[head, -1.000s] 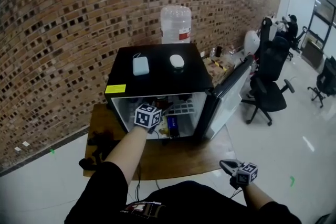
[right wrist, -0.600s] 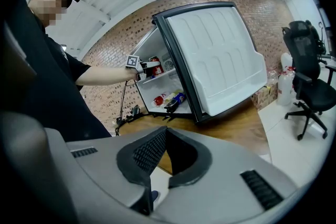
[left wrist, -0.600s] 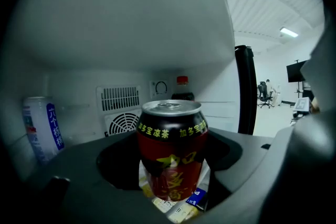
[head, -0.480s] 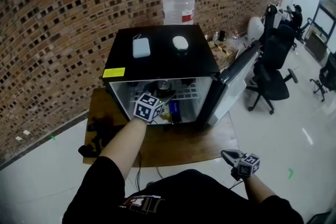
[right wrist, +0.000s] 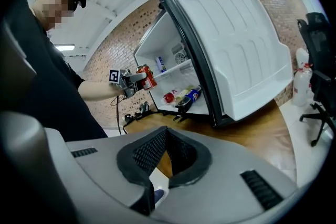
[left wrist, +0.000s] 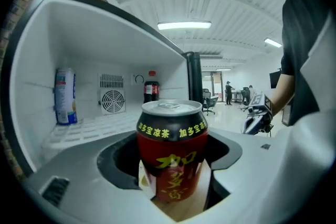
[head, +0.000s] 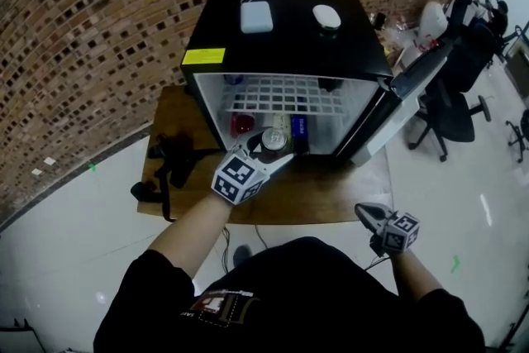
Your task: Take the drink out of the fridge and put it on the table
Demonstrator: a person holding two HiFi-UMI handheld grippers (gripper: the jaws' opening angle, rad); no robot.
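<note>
A red drink can with a black top band (head: 274, 141) sits between the jaws of my left gripper (head: 276, 148), just outside the open black mini fridge (head: 281, 37), above the wooden table (head: 331, 198). The left gripper's jaws have just been closing on it. In the left gripper view the can (left wrist: 171, 149) stands upright and fills the gap, with the fridge's white inside behind it. The right gripper view shows the held can (right wrist: 146, 76) before the fridge opening. My right gripper (head: 369, 215) hangs low at the right, shut and holding nothing, its tips (right wrist: 152, 194) together.
The fridge door (head: 413, 91) swings open to the right. Inside lie a red item (head: 241, 124), a blue can (head: 299, 132) and other drinks. A pale box (head: 256, 15) and a white object (head: 326, 14) rest on top. Black gear (head: 169, 165) sits on the table's left; office chairs (head: 459, 95) at right.
My left gripper has pulled back out of the fridge toward me, bringing the red can with it. The right gripper has shifted slightly.
</note>
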